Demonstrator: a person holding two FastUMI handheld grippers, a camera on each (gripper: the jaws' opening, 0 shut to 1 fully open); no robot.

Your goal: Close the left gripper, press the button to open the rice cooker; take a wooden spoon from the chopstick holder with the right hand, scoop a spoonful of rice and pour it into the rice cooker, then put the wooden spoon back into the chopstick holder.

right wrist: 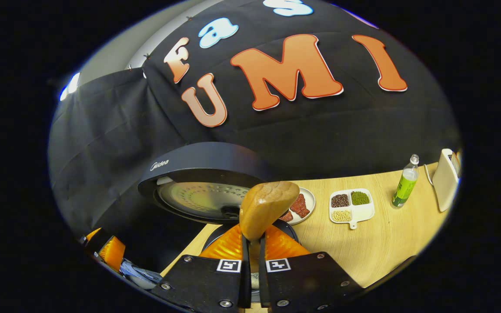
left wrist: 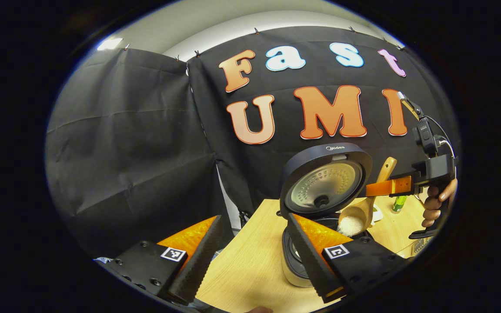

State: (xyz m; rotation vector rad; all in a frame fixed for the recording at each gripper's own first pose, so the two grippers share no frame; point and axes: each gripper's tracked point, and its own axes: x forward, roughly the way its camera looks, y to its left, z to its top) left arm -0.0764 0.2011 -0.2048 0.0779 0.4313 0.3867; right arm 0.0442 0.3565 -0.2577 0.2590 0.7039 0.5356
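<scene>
My right gripper [right wrist: 254, 254] clamps the wooden spoon [right wrist: 266, 208] by its handle, both fingers pressed against it, over the open rice cooker [left wrist: 302, 256], whose lid [left wrist: 325, 180] stands raised. In the left gripper view I see the spoon's bowl [left wrist: 355, 217] tipped down with white rice [left wrist: 351, 224] in it just above the pot's rim, a hand [left wrist: 435, 204] on the gripper's grip. My left gripper [left wrist: 255, 256] hangs near the cooker with its fingers spread wide, grasping nothing. A divided dish of beans [right wrist: 351, 205], a plate [right wrist: 303, 205] and a green bottle [right wrist: 405, 182] sit on the wooden table [right wrist: 389, 243]
</scene>
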